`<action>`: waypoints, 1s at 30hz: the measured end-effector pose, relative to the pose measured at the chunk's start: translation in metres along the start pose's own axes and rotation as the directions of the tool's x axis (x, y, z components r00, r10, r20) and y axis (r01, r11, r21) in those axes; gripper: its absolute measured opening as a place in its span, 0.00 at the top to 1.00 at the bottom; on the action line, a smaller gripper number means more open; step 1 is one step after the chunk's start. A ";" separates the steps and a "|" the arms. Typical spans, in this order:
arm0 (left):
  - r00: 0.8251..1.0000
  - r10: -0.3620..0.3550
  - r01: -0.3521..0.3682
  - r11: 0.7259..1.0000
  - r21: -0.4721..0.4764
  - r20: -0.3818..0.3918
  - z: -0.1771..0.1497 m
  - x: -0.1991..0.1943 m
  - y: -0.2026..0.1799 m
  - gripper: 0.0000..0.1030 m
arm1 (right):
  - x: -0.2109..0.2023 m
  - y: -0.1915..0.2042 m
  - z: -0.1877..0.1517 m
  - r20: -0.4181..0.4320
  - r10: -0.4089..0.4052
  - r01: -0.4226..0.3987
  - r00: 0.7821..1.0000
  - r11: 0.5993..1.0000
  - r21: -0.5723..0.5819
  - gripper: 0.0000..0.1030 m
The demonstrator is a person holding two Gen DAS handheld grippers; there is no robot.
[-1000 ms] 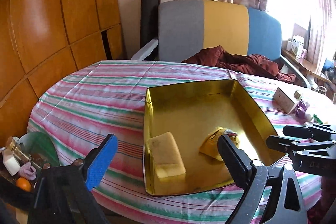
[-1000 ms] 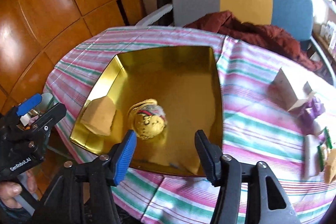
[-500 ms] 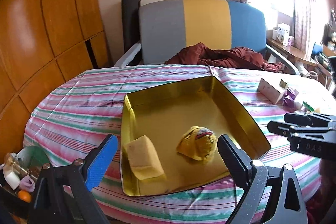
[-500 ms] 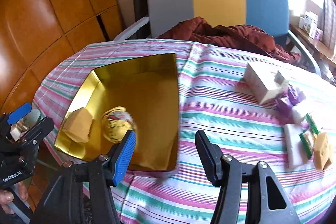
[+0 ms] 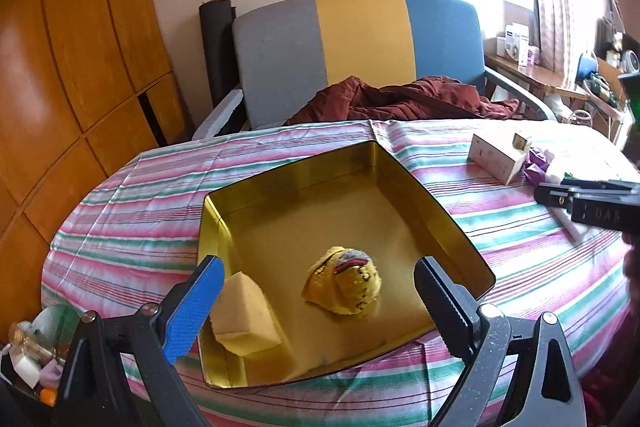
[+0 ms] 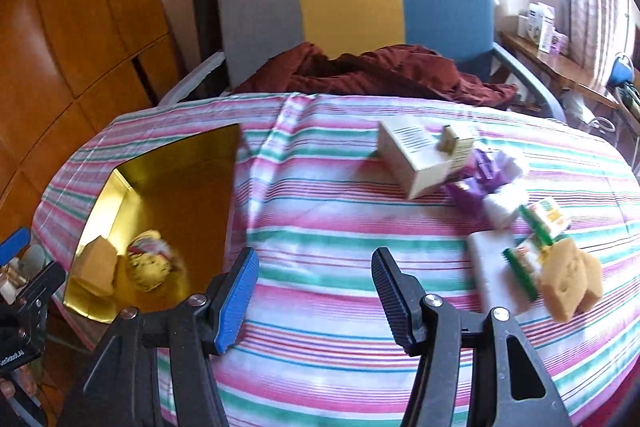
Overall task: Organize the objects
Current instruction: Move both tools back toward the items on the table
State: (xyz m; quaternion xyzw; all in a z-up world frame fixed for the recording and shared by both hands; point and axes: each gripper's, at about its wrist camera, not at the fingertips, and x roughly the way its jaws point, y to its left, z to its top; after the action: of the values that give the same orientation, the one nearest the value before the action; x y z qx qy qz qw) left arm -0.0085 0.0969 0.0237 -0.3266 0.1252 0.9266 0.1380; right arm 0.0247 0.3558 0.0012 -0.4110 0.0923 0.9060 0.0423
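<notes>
**Both tongs released over the striped desk; two items sit in the gold tin**

Left wrist view: the left tongs (image 5: 316, 301) hang spread wide with nothing between the fingers, above the near edge of the gold tin (image 5: 440, 211). The tin rests on the desk (image 5: 132, 219), which is covered by a pink, green and white striped cloth. Inside the tin, a yellow sponge block (image 5: 244, 319) lies in the near left corner, and a crumpled yellow cloth toy (image 5: 344, 285) lies near the middle, apart from the sponge. Beyond the tin on the right, a pale carton (image 5: 498, 157) lies on its side. The right tongs (image 5: 560, 193) enter from the right edge; their state cannot be told here. A grey, yellow and blue chair (image 5: 360, 43) stands behind the desk with a dark red garment (image 5: 400, 99) on its seat.

Right wrist view: the right tongs (image 6: 316, 291) are released, fingers apart, above bare striped cloth just right of the tin (image 6: 176, 179). To the right lie the carton (image 6: 420, 159), purple wrapping (image 6: 476, 183), a white block (image 6: 490, 263), green-and-white packets (image 6: 536, 239) and a holed sponge (image 6: 568, 279), clustered together, well apart from the tin.
</notes>
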 end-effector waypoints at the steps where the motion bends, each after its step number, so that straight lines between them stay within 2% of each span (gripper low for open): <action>1: 1.000 -0.004 0.004 1.000 0.006 -0.002 0.001 0.001 -0.002 0.06 | -0.001 -0.005 0.002 0.002 -0.007 0.007 1.000 1.000 0.004 0.42; 6: 1.000 -0.028 0.029 0.999 0.036 -0.007 0.009 0.008 -0.013 0.06 | 0.000 -0.031 0.013 0.010 -0.048 0.048 0.999 0.998 0.028 0.42; 12: 0.992 -0.123 0.124 0.991 0.049 -0.019 0.028 0.020 -0.028 0.06 | 0.005 -0.078 0.031 0.015 -0.140 0.138 0.990 0.987 0.078 0.42; 17: 0.980 -0.197 0.198 0.978 0.059 -0.032 0.053 0.035 -0.054 0.06 | 0.010 -0.128 0.043 0.028 -0.233 0.226 0.972 0.963 0.146 0.42; 20: 0.961 -0.267 0.270 0.962 0.033 -0.077 0.070 0.050 -0.074 0.06 | 0.015 -0.161 0.042 0.034 -0.268 0.255 0.963 0.944 0.209 0.38; 24: 0.932 -0.336 0.338 0.941 -0.005 -0.133 0.093 0.077 -0.103 0.06 | 0.018 -0.193 0.033 0.038 -0.250 0.225 0.968 0.919 0.323 0.37; 30: 0.885 -0.404 0.387 0.914 -0.117 -0.231 0.120 0.134 -0.144 0.06 | 0.021 -0.194 0.031 0.034 -0.180 0.159 0.983 0.929 0.335 0.37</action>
State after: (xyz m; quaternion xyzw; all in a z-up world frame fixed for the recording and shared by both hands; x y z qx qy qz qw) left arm -0.1284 0.2926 0.0084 -0.4639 0.0409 0.8339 0.2961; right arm 0.0177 0.5523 -0.0200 -0.3752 0.2059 0.8832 0.1917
